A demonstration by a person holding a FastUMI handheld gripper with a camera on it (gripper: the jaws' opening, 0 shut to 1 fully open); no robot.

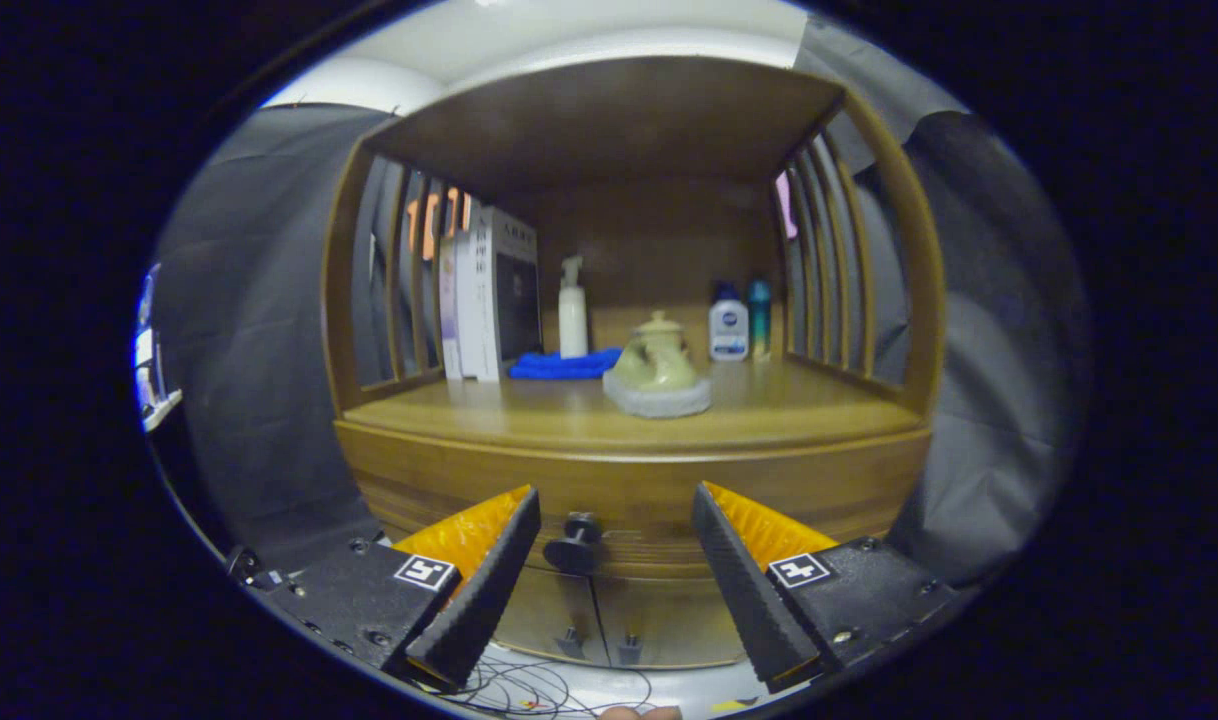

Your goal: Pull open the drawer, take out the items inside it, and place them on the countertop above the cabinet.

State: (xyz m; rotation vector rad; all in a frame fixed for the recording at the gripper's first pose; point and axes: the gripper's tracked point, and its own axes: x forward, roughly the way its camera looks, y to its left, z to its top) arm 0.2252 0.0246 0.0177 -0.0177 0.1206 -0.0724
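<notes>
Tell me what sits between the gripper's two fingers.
In the gripper view, the open gripper has the closed drawer's dark knob in its gap, nearer one finger, neither touching it.

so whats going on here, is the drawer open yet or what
Not yet. A person is holding the claw up to a wooden cabinet, fingers spread wide with the dark drawer knob between them, nearer the left finger and untouched. The drawer looks closed. On the countertop above sit a teapot, a blue cloth, books and a few bottles.
</notes>
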